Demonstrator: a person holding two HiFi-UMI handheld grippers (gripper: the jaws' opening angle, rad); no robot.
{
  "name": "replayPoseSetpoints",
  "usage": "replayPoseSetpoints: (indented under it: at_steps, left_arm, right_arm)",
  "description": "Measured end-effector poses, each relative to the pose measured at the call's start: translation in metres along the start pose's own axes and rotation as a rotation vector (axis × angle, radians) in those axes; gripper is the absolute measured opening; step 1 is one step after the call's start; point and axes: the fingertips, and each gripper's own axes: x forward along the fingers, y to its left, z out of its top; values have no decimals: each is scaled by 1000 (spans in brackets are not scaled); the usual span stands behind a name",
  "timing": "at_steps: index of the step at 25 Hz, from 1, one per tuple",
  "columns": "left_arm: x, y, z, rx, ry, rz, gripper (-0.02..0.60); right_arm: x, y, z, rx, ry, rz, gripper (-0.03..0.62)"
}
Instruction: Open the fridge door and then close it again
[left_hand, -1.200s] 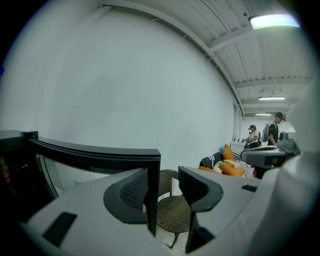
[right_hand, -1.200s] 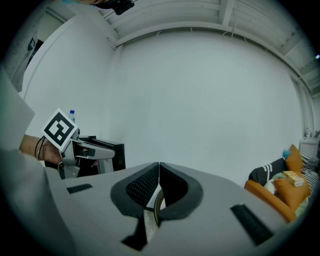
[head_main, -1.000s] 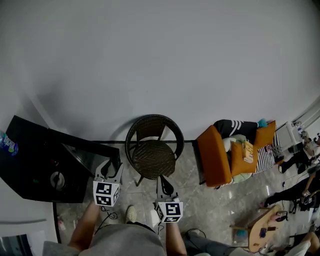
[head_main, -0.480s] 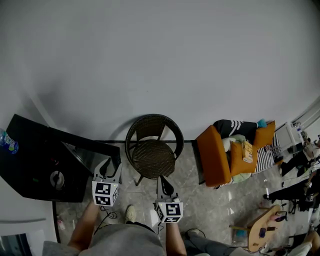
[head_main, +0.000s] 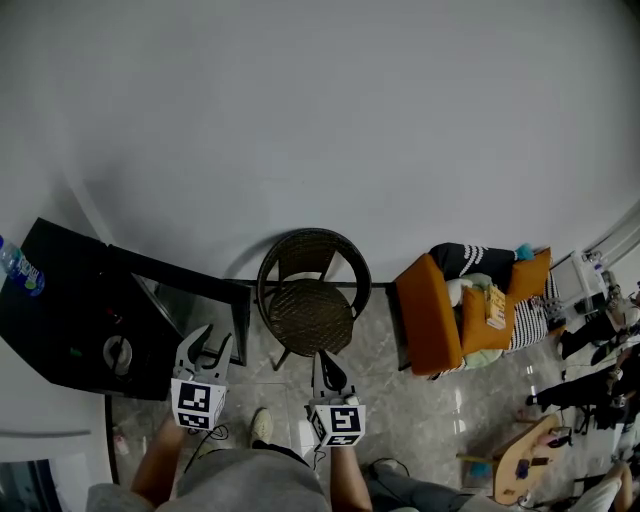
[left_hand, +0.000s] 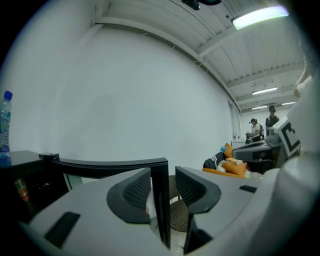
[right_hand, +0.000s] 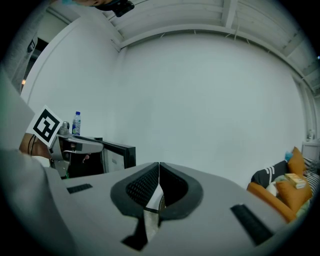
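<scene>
Left tool: jaws apart, just been closing, door edge in the gap, not clamped. Right tool: together, empty. Fridge, frame left: grip the edge squarely before you swing.

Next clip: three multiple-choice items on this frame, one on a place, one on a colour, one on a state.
1. Where is the water bottle? A on the fridge B on the wicker chair C on the floor
2. What colour is the armchair? A grey B orange C green
3. How is the fridge door? A shut B open C taken off
A: it stands on the fridge's top. B: its upholstery is orange. B: it stands swung out from the cabinet.
</scene>
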Motion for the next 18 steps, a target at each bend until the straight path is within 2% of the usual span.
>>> replayPoseSetpoints:
  at_steps: [18]
  left_arm:
    - [-113,27,-4,-45,-75,59,83]
  right_arm:
    - [-32,87,14,-13,-35,56,25]
